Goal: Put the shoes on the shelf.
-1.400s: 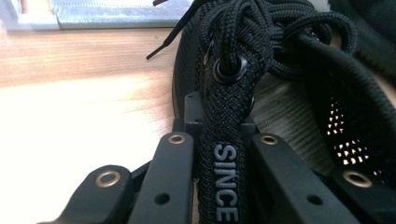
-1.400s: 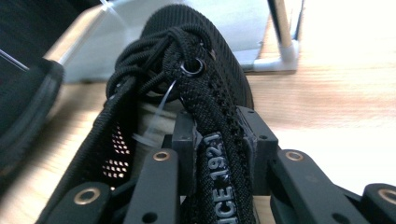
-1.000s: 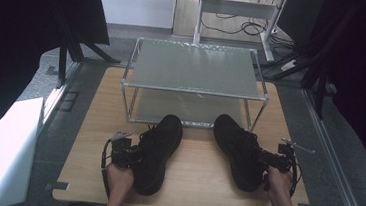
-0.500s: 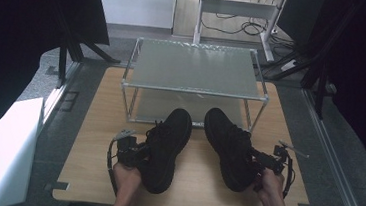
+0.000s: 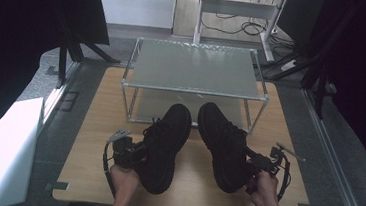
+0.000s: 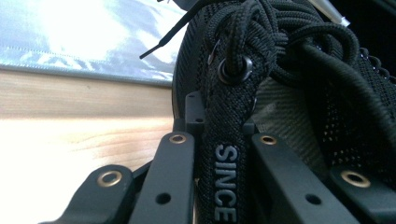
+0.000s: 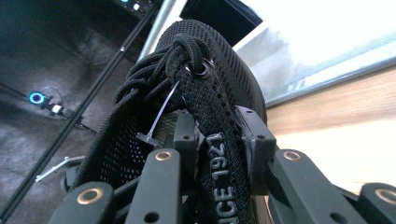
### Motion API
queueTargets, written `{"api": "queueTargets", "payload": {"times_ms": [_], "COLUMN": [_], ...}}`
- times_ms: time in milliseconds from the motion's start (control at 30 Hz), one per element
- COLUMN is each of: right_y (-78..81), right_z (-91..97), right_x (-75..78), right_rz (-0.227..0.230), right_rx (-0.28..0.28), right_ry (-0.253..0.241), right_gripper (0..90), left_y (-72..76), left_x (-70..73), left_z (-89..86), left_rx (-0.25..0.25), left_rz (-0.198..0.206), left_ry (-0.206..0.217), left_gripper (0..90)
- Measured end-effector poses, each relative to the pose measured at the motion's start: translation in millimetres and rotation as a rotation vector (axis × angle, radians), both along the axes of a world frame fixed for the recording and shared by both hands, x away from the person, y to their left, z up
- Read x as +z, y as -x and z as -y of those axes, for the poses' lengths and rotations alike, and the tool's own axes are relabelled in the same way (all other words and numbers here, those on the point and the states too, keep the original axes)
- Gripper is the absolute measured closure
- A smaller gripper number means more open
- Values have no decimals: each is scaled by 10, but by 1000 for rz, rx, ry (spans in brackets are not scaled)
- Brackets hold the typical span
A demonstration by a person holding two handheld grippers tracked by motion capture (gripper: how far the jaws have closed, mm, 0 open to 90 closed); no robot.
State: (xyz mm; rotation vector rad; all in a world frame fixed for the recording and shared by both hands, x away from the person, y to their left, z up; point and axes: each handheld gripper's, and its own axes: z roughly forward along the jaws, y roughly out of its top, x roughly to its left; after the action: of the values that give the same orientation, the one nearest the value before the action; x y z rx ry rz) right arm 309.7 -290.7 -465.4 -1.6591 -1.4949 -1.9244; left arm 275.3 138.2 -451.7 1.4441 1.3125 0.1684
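Two black knit shoes toe-first toward glass rack [image 5: 192,90] above wooden table [image 5: 93,125]; left gripper [image 6: 223,140] clamped on left shoe [image 5: 165,144] collar strip, right gripper [image 7: 219,140] clamped on right shoe [image 5: 223,141] collar strip; light, soft, floppy uppers, likely to swing; firmer hold probably at heel

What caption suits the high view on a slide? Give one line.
Two hand-held claws, left claw and right claw, each grip a black shoe, left shoe and right shoe, before a metal rack.
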Motion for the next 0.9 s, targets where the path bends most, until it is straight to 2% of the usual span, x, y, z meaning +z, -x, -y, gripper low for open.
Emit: {"api": "queueTargets", "payload": {"times_ms": [367,467,567,733,900], "right_y": [106,125,125,136,141], "right_z": [-79,-107,-115,-129,-140], "right_x": [183,274,313,399,528], "right_rz": [27,41,45,57,72], "right_rx": [-4,-10,-13,-14,-16], "right_ry": [-54,-28,-39,-30,-36], "right_gripper": [731,731,738,738,738], "left_y": [87,103,107,100,83], "left_x": [166,223,267,307,380], "left_z": [-20,-29,-36,-42,-25], "left_rx": [7,16,20,22,25], "left_rz": [39,50,55,57,67], "left_ry": [36,57,59,67,74], "left_gripper": [831,830,830,830,829]}}
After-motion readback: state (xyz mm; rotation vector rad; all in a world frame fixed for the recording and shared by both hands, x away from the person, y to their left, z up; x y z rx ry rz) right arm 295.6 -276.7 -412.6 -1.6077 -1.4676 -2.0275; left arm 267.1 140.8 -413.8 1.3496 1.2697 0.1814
